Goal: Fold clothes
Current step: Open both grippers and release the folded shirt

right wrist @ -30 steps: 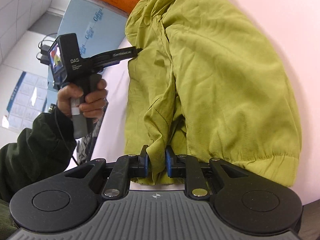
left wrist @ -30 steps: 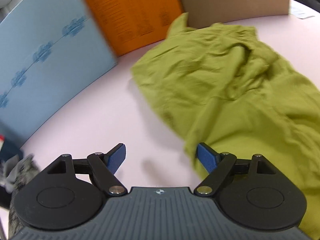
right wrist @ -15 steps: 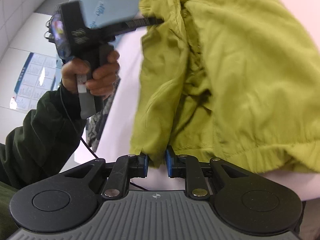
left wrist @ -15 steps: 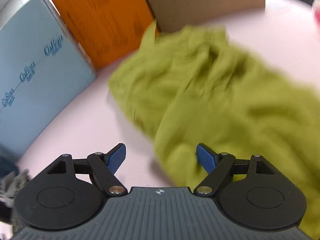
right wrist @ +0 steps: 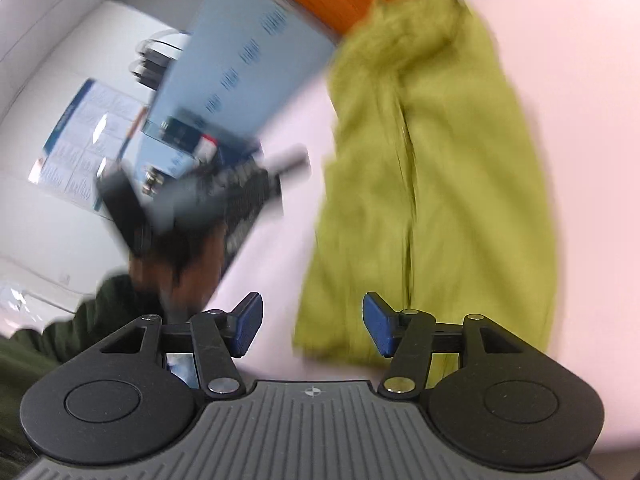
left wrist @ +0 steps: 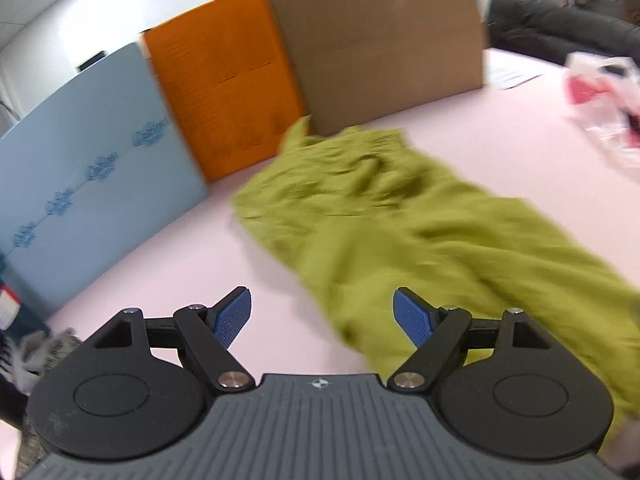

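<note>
Olive-green garment [left wrist: 400, 224] lies crumpled on pink table [left wrist: 160, 272], ahead-right of left hand-held gripper [left wrist: 322, 316], jaws wide, empty. Right hand-held gripper [right wrist: 312, 322] likewise spread, empty; garment [right wrist: 432, 184] ahead, hem near right finger.

Garment [left wrist: 400, 220] on table [left wrist: 180, 272], before boxes [left wrist: 380, 40]

One green garment [left wrist: 400, 232], crumpled, on one pink surface [left wrist: 168, 272]. Three upright boards behind: one light blue board [left wrist: 92, 184], one orange board [left wrist: 228, 96], one brown cardboard box [left wrist: 384, 40]. One plastic bag [left wrist: 600, 100], one sheet of paper [left wrist: 512, 76]. Two hand-held grippers: left hand-held gripper [left wrist: 322, 318], right hand-held gripper [right wrist: 312, 326], two blue pads [left wrist: 234, 314] each.
</note>
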{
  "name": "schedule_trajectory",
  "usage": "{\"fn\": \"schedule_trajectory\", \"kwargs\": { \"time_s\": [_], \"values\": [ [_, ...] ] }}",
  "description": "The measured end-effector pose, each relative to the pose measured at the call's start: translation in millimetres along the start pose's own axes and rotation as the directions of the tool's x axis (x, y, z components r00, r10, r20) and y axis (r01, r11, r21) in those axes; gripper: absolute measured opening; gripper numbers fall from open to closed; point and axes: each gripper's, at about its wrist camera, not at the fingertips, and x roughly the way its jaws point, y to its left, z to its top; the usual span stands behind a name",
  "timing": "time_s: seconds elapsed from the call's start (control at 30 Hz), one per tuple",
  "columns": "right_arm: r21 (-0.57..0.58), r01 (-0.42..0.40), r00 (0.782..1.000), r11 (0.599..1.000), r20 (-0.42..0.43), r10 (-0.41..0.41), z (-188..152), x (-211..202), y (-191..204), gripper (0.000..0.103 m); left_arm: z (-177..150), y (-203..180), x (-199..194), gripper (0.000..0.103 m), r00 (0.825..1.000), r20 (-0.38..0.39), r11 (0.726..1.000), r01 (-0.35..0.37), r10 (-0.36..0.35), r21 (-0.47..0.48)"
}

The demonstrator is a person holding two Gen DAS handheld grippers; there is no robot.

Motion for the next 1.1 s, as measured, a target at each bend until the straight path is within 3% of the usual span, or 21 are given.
{"fn": "schedule_trajectory", "kwargs": {
  "time_s": [0.07, 0.13, 0.23, 0.33, 0.37, 0.47, 0.53, 0.6, 0.7, 0.83, 1.0, 1.1],
  "values": [
    [-0.140, 0.056, 0.998, 0.989, 0.035, -0.052, 41, 6, 11, 0.053, -3, -13, -5, 0.076, 0.997, -0.025, 0.997, 0.066, -0.067, -0.049],
    [-0.294, 0.109, 0.993, 0.949, 0.077, -0.090, 82, 18, 20, 0.053, -6, -24, -1, 0.076, 0.992, -0.071, 0.989, 0.099, -0.107, -0.108],
    [-0.469, 0.150, 0.987, 0.870, 0.124, -0.103, 141, 60, 24, 0.053, -18, -35, 7, 0.076, 0.979, -0.159, 0.976, 0.094, -0.127, -0.197],
    [-0.590, 0.172, 0.985, 0.789, 0.110, -0.132, 186, 130, 21, 0.049, -40, -42, 13, 0.076, 0.955, -0.271, 0.959, 0.043, -0.122, -0.281],
    [-0.625, 0.184, 0.982, 0.759, 0.087, -0.167, 197, 156, 19, 0.047, -49, -44, 15, 0.076, 0.943, -0.309, 0.952, 0.025, -0.123, -0.304],
    [-0.684, 0.197, 0.963, 0.702, 0.002, -0.268, 213, 226, 9, 0.033, -68, -59, 2, 0.080, 0.946, -0.313, 0.953, -0.014, -0.086, -0.303],
    [-0.707, 0.199, 0.948, 0.679, -0.038, -0.317, 216, 266, 2, 0.033, -75, -72, -4, 0.082, 0.947, -0.318, 0.964, -0.036, -0.051, -0.263],
    [-0.725, 0.211, 0.934, 0.655, -0.048, -0.354, 210, 294, -3, 0.033, -78, -76, -7, 0.082, 0.947, -0.321, 0.958, -0.061, -0.034, -0.281],
    [-0.727, 0.229, 0.943, 0.647, 0.001, -0.333, 213, 315, -1, 0.035, -82, -79, -11, 0.083, 0.945, -0.325, 0.941, -0.099, -0.013, -0.325],
    [-0.686, 0.220, 0.949, 0.693, -0.013, -0.315, 218, 307, 9, 0.037, -84, -80, -17, 0.083, 0.950, -0.313, 0.931, -0.122, 0.009, -0.345],
    [-0.674, 0.152, 0.981, 0.723, 0.011, -0.196, 197, 231, 12, 0.050, -81, -69, -37, 0.082, 0.958, -0.268, 0.885, -0.208, 0.099, -0.416],
    [-0.652, 0.153, 0.984, 0.743, 0.031, -0.175, 190, 202, 0, 0.069, -72, -60, -50, 0.082, 0.957, -0.234, 0.859, -0.263, 0.173, -0.440]
  ]
}}
